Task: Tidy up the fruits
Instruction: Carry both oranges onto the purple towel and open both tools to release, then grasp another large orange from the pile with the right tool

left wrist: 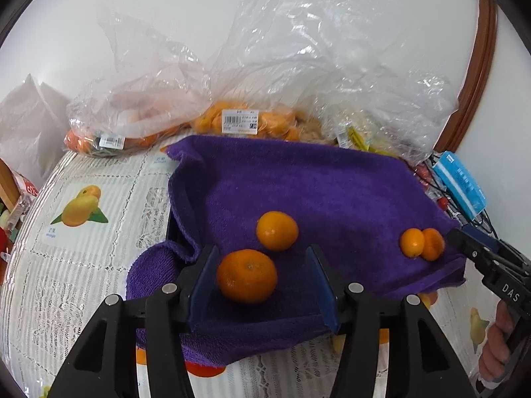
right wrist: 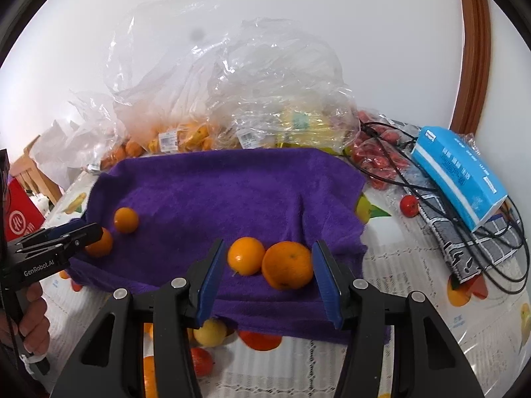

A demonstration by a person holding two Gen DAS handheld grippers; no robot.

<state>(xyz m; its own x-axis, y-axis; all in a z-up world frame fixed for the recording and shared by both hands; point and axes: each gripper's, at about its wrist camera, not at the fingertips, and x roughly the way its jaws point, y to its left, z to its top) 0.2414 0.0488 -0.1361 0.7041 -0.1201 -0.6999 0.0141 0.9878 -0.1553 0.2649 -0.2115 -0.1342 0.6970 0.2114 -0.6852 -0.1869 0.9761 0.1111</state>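
A purple towel point(left wrist: 298, 182) point(right wrist: 232, 192) covers a tray on the table. Four oranges lie on it. In the left wrist view my left gripper point(left wrist: 262, 278) is open around a large orange point(left wrist: 247, 276), with a smaller one point(left wrist: 277, 230) just beyond. A pair of oranges point(left wrist: 421, 243) lies at the towel's right, by my right gripper point(left wrist: 464, 242). In the right wrist view my right gripper point(right wrist: 265, 273) is open around that pair, a small orange point(right wrist: 245, 255) and a larger one point(right wrist: 287, 265). My left gripper point(right wrist: 79, 235) shows at the left beside two oranges point(right wrist: 126, 220).
Clear plastic bags of oranges point(left wrist: 242, 119) point(right wrist: 186, 139) stand behind the towel by the wall. A blue tissue box point(right wrist: 461, 175), black cables point(right wrist: 497, 258), red tomatoes point(right wrist: 378, 159) and a patterned cloth lie to the right. The tablecloth point(left wrist: 83, 215) has printed fruit pictures.
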